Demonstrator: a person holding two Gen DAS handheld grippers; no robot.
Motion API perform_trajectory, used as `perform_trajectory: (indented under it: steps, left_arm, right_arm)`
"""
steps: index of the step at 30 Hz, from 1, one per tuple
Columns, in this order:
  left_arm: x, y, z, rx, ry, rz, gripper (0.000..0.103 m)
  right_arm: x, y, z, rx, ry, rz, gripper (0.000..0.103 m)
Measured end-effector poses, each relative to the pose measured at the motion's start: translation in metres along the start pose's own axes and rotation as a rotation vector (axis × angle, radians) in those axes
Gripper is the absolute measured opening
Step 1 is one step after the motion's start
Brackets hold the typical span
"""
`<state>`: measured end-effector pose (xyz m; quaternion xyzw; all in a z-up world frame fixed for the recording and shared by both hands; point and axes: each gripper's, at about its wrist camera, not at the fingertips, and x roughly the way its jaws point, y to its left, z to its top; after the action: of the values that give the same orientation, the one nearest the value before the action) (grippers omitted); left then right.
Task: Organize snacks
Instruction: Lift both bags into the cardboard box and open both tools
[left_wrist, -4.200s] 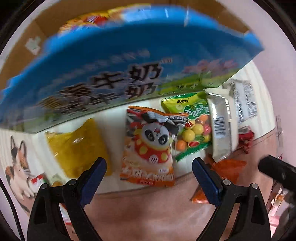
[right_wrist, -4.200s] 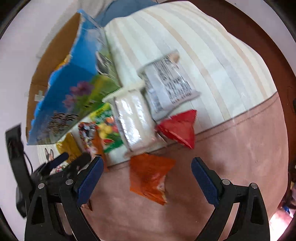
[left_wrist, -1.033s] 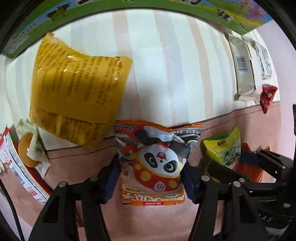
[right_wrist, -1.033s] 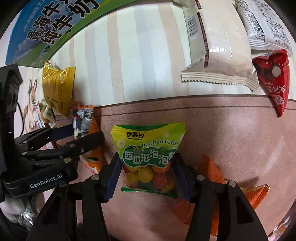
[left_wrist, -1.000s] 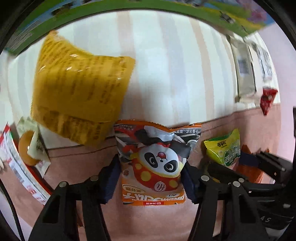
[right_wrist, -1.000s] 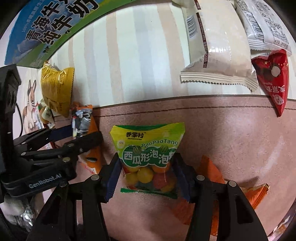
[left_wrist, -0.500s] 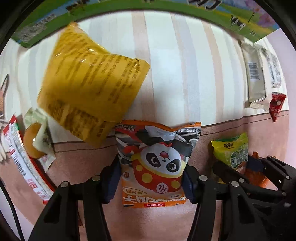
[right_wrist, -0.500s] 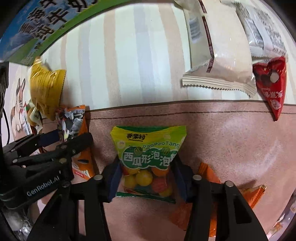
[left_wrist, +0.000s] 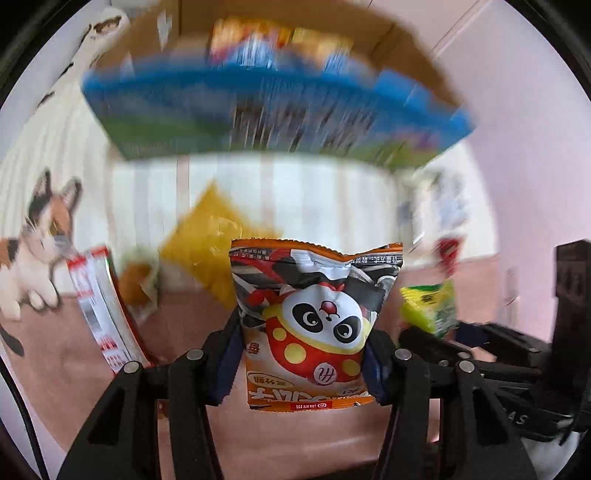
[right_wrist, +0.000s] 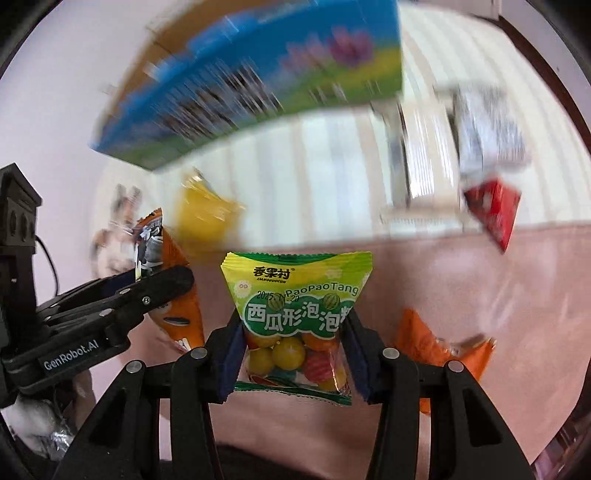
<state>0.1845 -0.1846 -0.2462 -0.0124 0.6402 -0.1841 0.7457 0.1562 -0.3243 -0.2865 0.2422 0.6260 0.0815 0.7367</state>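
My left gripper (left_wrist: 301, 358) is shut on an orange panda snack bag (left_wrist: 317, 317), its blue pads pressing on both side edges; the bag hangs above the pink mat (left_wrist: 288, 435). My right gripper (right_wrist: 293, 358) is shut on a green bag of round candies (right_wrist: 295, 314), which is also off the mat. The two grippers hang side by side: the left gripper (right_wrist: 155, 280) with the panda bag (right_wrist: 177, 317) shows at the left of the right wrist view. The blue and green cardboard box (left_wrist: 277, 110) stands open beyond, with several packets inside, blurred.
A yellow bag (left_wrist: 207, 240) lies on the striped cloth (left_wrist: 314, 192) in front of the box. A red and white packet (left_wrist: 99, 306) lies at the left. White packets (right_wrist: 424, 166), a red packet (right_wrist: 495, 210) and an orange packet (right_wrist: 443, 350) lie at the right.
Both grippers have risen off the mat with their bags held, and they now point more towards the box, which has come into view.
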Motion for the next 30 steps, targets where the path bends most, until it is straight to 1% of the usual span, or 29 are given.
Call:
perform_trajectory:
  steps: [4,6,7,8,9,11,12,14,15,16,17,18,19,20,24,27,30]
  left_arm:
    - [-0.062,-0.008,0.044,0.014,-0.108,-0.060,0.052]
    - [-0.079,-0.003,0.069,0.027,-0.141,-0.069,0.052]
    - [-0.088,0.000,0.079,0.037,-0.159,-0.061,0.053]
    - [-0.096,0.001,0.095,0.051,-0.181,-0.033,0.053]
    - [-0.102,0.006,0.107,0.063,-0.193,-0.015,0.053]
    - [-0.110,0.013,0.139,0.071,-0.227,0.037,0.053]
    - [-0.113,0.018,0.151,0.075,-0.231,0.052,0.053]
    - [-0.112,0.028,0.182,0.068,-0.233,0.094,0.053]
    - [-0.109,0.033,0.190,0.067,-0.229,0.104,0.053]
    - [-0.105,0.039,0.205,0.062,-0.218,0.119,0.053]
    - [-0.099,0.047,0.218,0.051,-0.208,0.134,0.053]
    - [-0.092,0.053,0.223,0.045,-0.201,0.143,0.053]
    - [-0.085,0.060,0.237,0.037,-0.186,0.150,0.053]
    - [-0.079,0.065,0.243,0.028,-0.175,0.156,0.053]
    - [-0.054,0.087,0.277,-0.013,-0.120,0.178,0.053]
    - [-0.036,0.099,0.295,-0.025,-0.080,0.200,0.054]
    - [-0.019,0.113,0.309,-0.063,-0.045,0.233,0.054]
  right_arm:
    - [-0.056,0.023,0.032,-0.031,-0.113,0.075,0.051]
    - [-0.082,0.029,0.057,-0.043,-0.160,0.108,0.051]
    - [-0.093,0.033,0.070,-0.048,-0.188,0.121,0.051]
    - [-0.102,0.036,0.083,-0.057,-0.211,0.123,0.051]
    - [-0.110,0.036,0.095,-0.068,-0.232,0.114,0.051]
    - [-0.119,0.042,0.130,-0.088,-0.284,0.074,0.051]
    - [-0.121,0.043,0.145,-0.092,-0.294,0.059,0.051]
    - [-0.118,0.043,0.179,-0.098,-0.308,0.010,0.051]
    - [-0.113,0.044,0.192,-0.101,-0.310,-0.020,0.051]
    - [-0.108,0.043,0.208,-0.097,-0.306,-0.046,0.051]
    - [-0.103,0.042,0.222,-0.095,-0.298,-0.062,0.051]
    - [-0.094,0.040,0.239,-0.084,-0.286,-0.084,0.051]
    - [-0.087,0.039,0.251,-0.080,-0.273,-0.099,0.051]
    - [-0.080,0.037,0.263,-0.076,-0.262,-0.109,0.051]
    - [-0.053,0.034,0.300,-0.069,-0.228,-0.169,0.051]
    - [-0.037,0.033,0.315,-0.071,-0.210,-0.206,0.051]
    - [-0.021,0.031,0.327,-0.064,-0.183,-0.221,0.052]
